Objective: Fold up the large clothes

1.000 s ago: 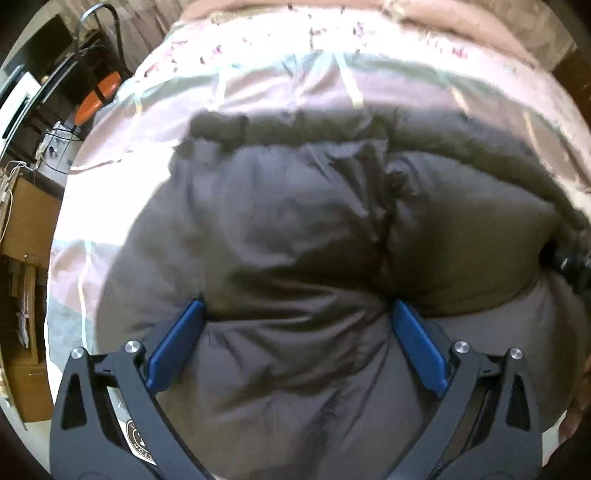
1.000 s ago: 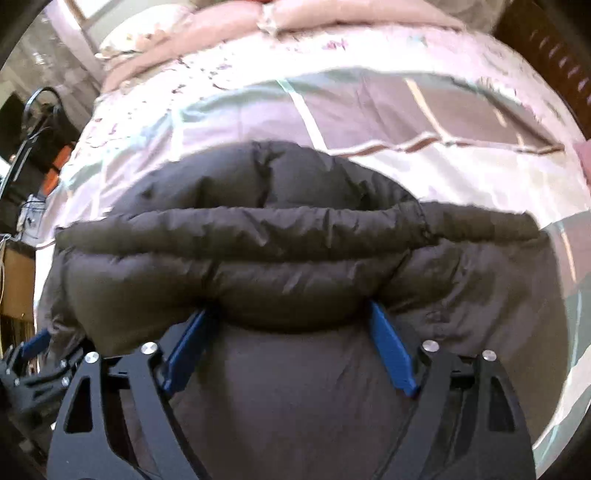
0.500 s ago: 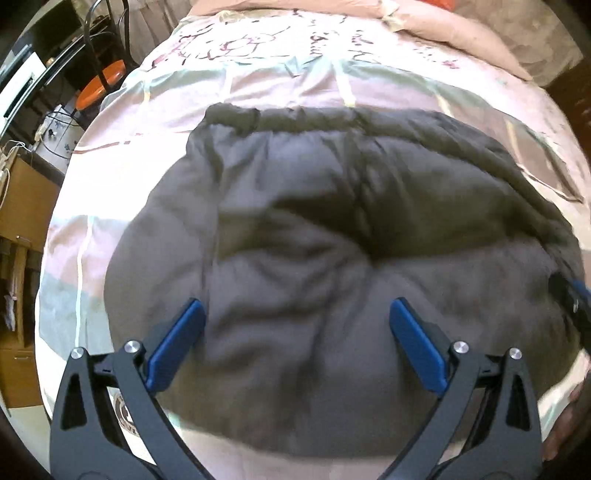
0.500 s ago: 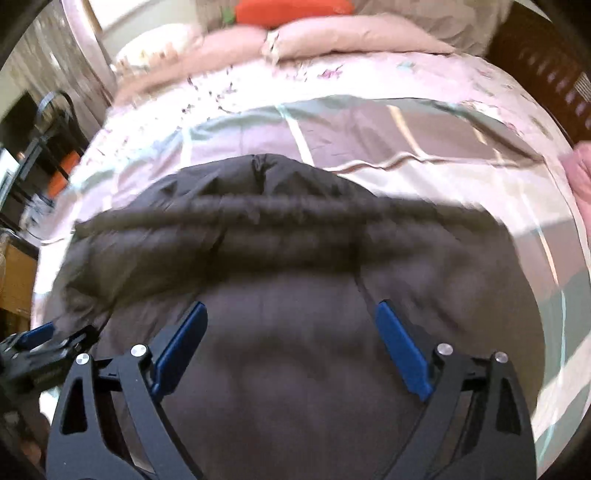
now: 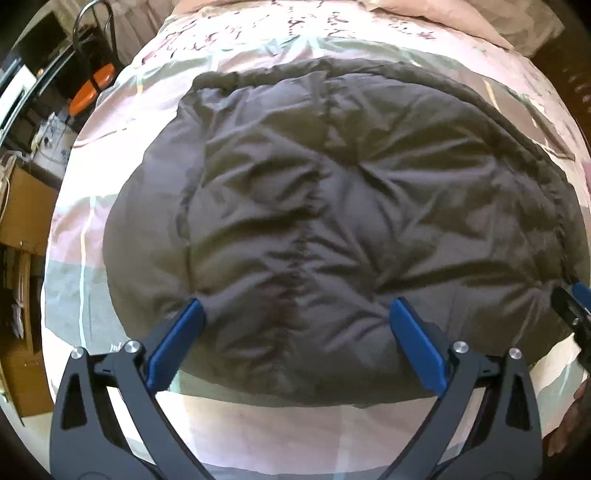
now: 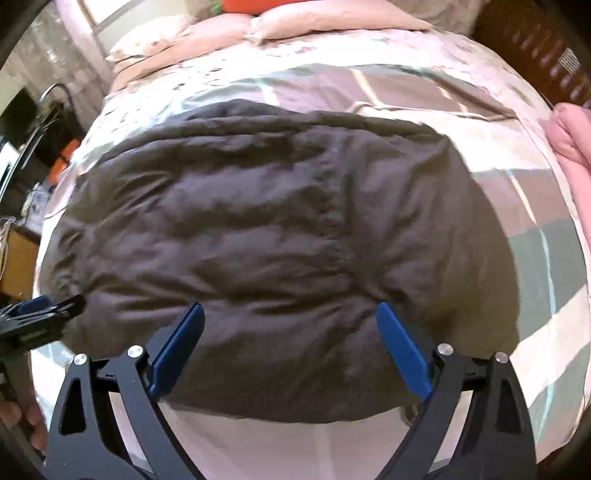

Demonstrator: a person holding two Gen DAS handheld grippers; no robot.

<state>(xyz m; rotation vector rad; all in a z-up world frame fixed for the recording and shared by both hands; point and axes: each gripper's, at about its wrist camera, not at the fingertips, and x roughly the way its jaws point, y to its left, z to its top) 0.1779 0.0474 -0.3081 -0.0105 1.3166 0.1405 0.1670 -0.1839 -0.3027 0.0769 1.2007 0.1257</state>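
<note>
A dark grey puffy down jacket (image 5: 332, 206) lies folded in a rounded bundle on the bed; it also fills the right wrist view (image 6: 273, 236). My left gripper (image 5: 295, 314) is open and empty, held above the jacket's near edge. My right gripper (image 6: 290, 317) is open and empty too, above the near edge further right. Each gripper shows at the side of the other's view: the right one (image 5: 570, 306), the left one (image 6: 40, 314).
The bed has a pink, grey and green patterned sheet (image 5: 258, 424) with pink pillows (image 6: 295, 26) at the head. A chair with an orange seat (image 5: 92, 85) and wooden furniture (image 5: 22, 206) stand left of the bed. A pink blanket (image 6: 572, 140) lies at the right.
Both grippers have lifted and pulled back from the jacket. The raised fold seen a second ago now lies flat, and the sheet shows at the near edge.
</note>
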